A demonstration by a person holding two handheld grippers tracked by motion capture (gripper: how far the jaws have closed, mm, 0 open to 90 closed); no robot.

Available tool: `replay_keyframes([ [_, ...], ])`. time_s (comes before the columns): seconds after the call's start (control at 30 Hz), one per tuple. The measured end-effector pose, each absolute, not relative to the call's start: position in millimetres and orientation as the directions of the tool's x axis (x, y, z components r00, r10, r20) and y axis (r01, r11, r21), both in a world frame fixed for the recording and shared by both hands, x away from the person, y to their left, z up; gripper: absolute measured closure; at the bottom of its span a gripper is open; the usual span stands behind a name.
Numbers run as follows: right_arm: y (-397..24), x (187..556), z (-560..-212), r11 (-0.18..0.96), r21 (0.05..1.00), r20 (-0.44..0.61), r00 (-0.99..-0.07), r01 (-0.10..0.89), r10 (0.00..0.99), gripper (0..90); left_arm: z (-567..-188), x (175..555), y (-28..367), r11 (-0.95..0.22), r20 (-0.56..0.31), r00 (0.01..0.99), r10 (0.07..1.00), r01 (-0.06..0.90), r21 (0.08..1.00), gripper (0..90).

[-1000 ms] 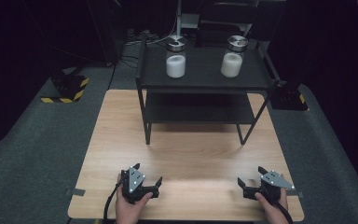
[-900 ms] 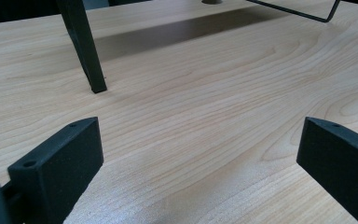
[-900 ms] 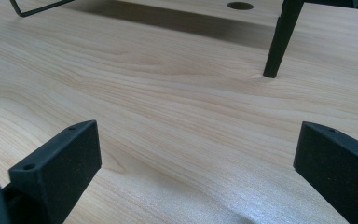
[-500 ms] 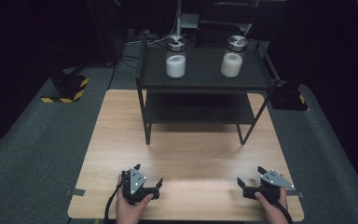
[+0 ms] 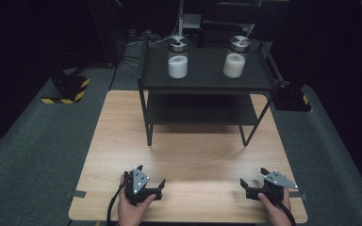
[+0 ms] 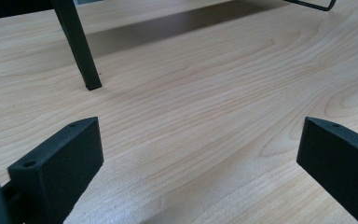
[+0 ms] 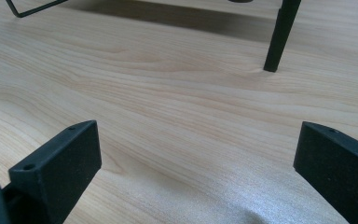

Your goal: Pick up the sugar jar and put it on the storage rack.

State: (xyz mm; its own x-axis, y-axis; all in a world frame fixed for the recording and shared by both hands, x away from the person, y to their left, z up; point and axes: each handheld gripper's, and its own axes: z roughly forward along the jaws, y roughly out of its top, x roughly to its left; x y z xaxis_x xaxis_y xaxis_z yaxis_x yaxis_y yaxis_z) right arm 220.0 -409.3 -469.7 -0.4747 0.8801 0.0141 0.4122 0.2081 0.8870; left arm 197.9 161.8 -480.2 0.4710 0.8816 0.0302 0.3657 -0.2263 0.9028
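Two clear jars with metal lids, each part full of white material, stand on the top of a black two-tier shelf [image 5: 207, 84]: the left jar [image 5: 177, 59] and the right jar [image 5: 234, 58]. Low over the wooden table's [image 5: 193, 155] near edge, my left gripper [image 5: 151, 175] is held open in a hand, nothing between its jaws. My right gripper [image 5: 253, 176] is open and empty at the near right. In the left gripper view, the left gripper [image 6: 200, 137] faces bare wood and a shelf leg [image 6: 78, 46]. The right gripper [image 7: 198, 140] faces another shelf leg [image 7: 279, 37].
The shelf stands across the far half of the table, its lower tier [image 5: 200, 110] bare. Grey carpet surrounds the table. Black blocks with yellow-black hazard stripes sit on the floor at the left [image 5: 68, 89] and right [image 5: 292, 99].
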Motion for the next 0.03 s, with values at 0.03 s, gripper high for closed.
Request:
replay_keyframes([
  [0.03,-409.6,219.7,-470.1,0.207,0.888,0.014,-0.474,0.410,0.881,0.4,-480.0,198.6,161.0,-0.226,0.030,0.469,0.882,0.367,0.902,0.5],
])
